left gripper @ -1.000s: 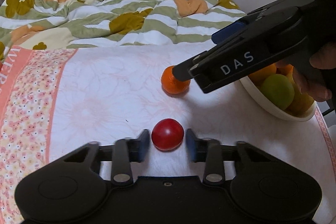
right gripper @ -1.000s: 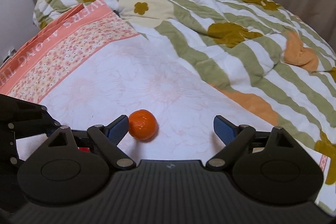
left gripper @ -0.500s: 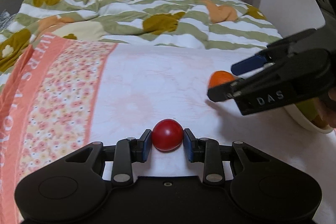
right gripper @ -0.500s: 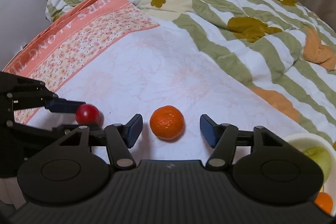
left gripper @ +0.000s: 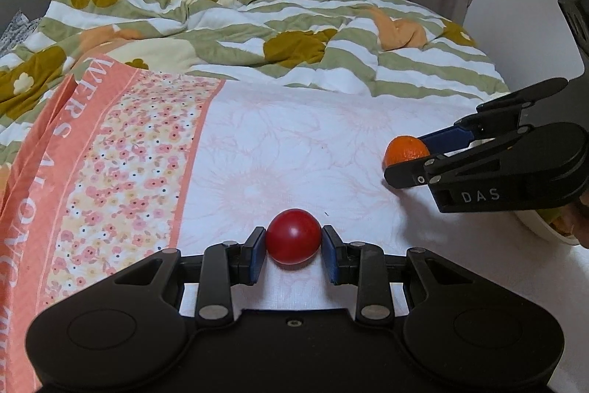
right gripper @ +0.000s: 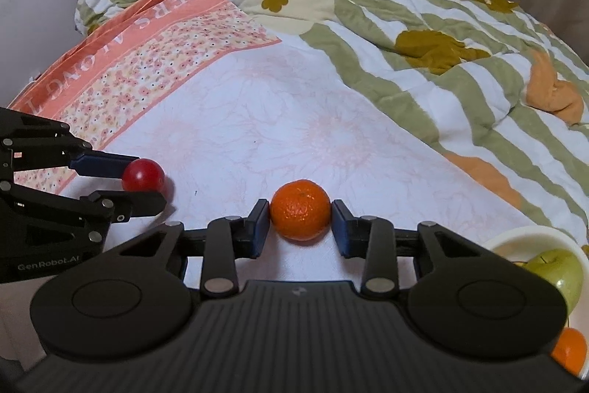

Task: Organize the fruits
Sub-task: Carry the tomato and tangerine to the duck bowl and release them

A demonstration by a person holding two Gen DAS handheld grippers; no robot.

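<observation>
You have lots of open white sheet [left gripper: 294, 142] ahead of both grippers. The bumpy quilt [left gripper: 257, 24] blocks the far side. The white bowl [right gripper: 530, 238] full of fruit sits close on your right.

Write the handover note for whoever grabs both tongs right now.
Left tongs: shut on the red tomato, which sits on the white cloth.
Right tongs: pads touching the mandarin, also on the cloth.
White bowl, to the right: holds a green apple and another orange fruit.
Done: both fruits gripped.
Left: lift each and place it in the bowl, probably.
</observation>
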